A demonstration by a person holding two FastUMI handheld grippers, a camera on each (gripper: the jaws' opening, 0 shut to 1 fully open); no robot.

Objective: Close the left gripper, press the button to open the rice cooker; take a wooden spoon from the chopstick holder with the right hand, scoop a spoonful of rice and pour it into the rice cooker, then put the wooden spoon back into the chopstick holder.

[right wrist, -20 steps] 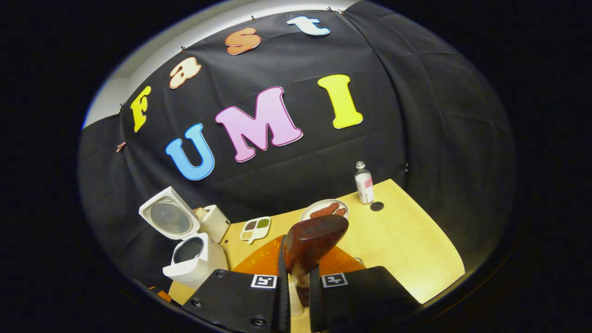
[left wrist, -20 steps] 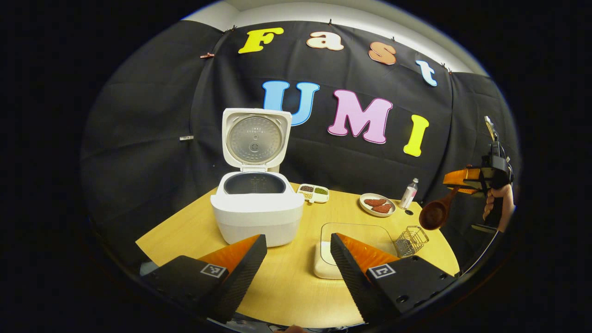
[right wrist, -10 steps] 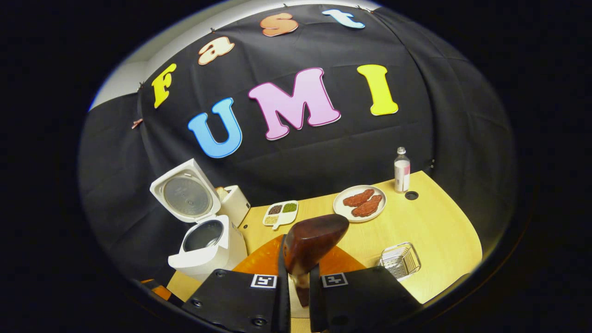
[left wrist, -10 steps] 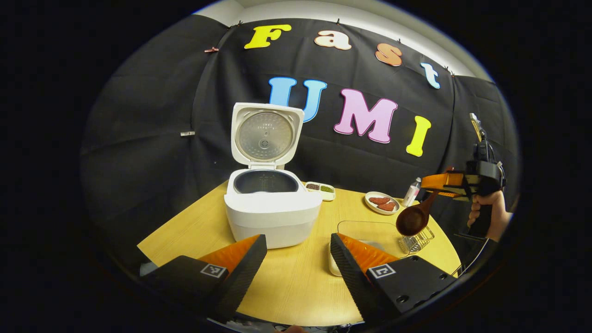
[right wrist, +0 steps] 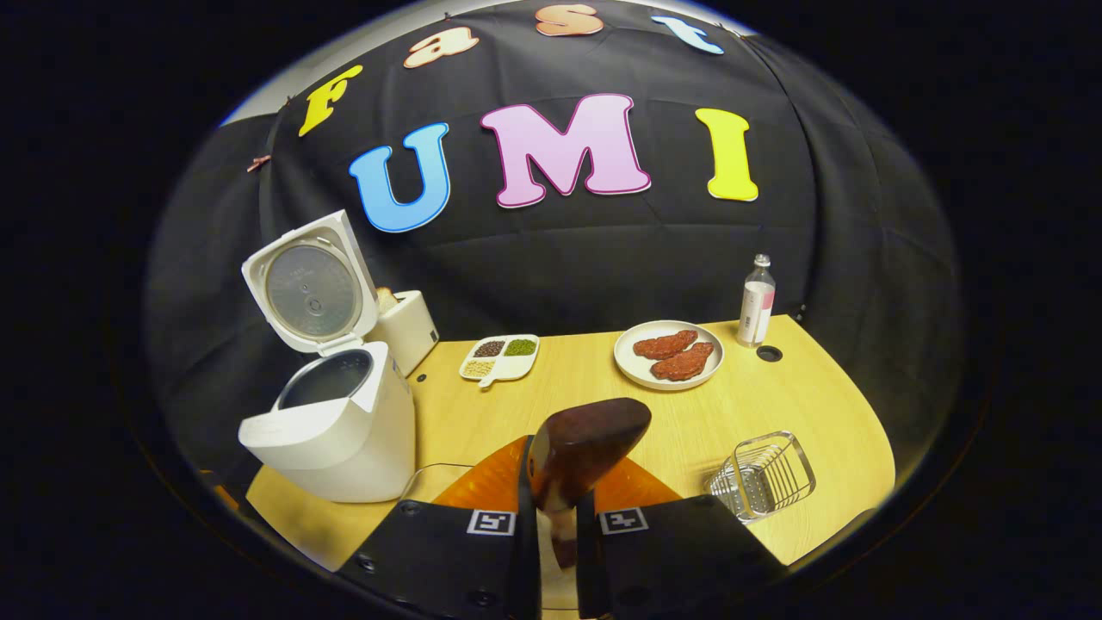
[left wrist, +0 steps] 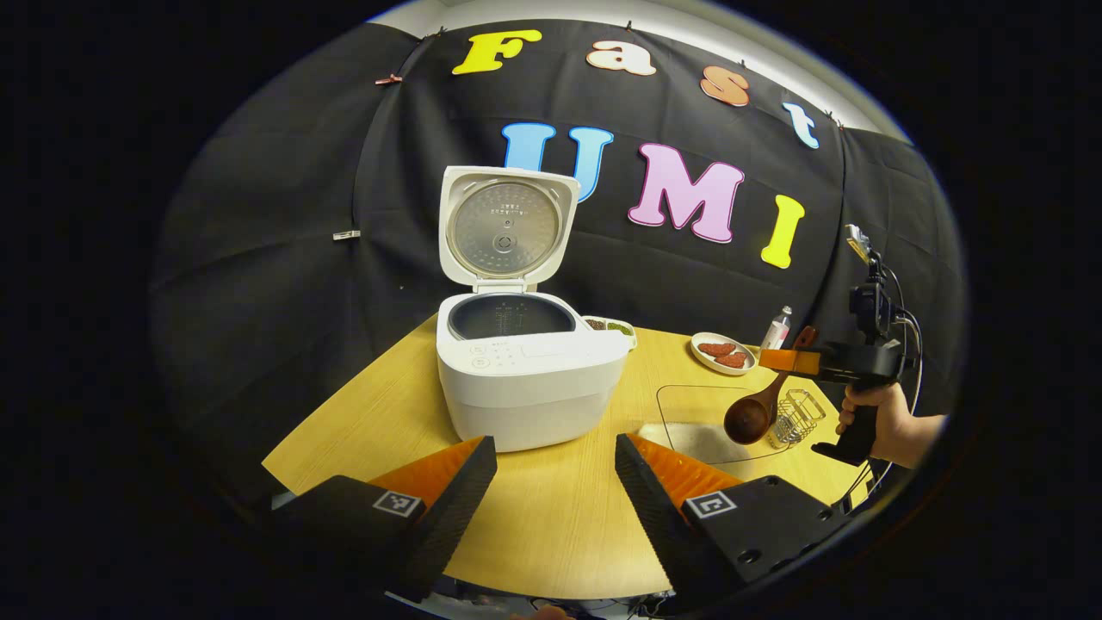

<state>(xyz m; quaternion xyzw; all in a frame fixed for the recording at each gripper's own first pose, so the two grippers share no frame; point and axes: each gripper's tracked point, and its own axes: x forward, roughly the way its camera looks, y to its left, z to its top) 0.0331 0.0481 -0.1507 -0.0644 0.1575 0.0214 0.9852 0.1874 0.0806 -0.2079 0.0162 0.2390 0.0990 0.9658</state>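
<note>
The white rice cooker (left wrist: 529,379) stands on the wooden table with its lid (left wrist: 508,228) up and the dark inner pot showing. My left gripper (left wrist: 555,482) is open in front of it, holding nothing. To the right, my right gripper (left wrist: 775,360), held by a hand (left wrist: 887,422), is shut on the handle of the wooden spoon (left wrist: 749,418). The spoon's bowl hangs low over a glass dish (left wrist: 689,389) of rice (left wrist: 693,441). In the right gripper view the spoon (right wrist: 585,443) sticks out forward from the shut right gripper (right wrist: 557,517), with the cooker (right wrist: 331,430) at the left. The wire chopstick holder (right wrist: 762,486) stands at the right.
A plate (right wrist: 628,362) with meat pieces, a small bottle (right wrist: 756,301) and a divided dish (right wrist: 499,357) of grains line the back of the table. A white toaster (right wrist: 405,327) stands behind the cooker. A round hole (right wrist: 769,353) sits near the bottle.
The right gripper has come down and in toward the glass dish with the spoon still in it. The left gripper has moved closer to the cooker and stays open.
</note>
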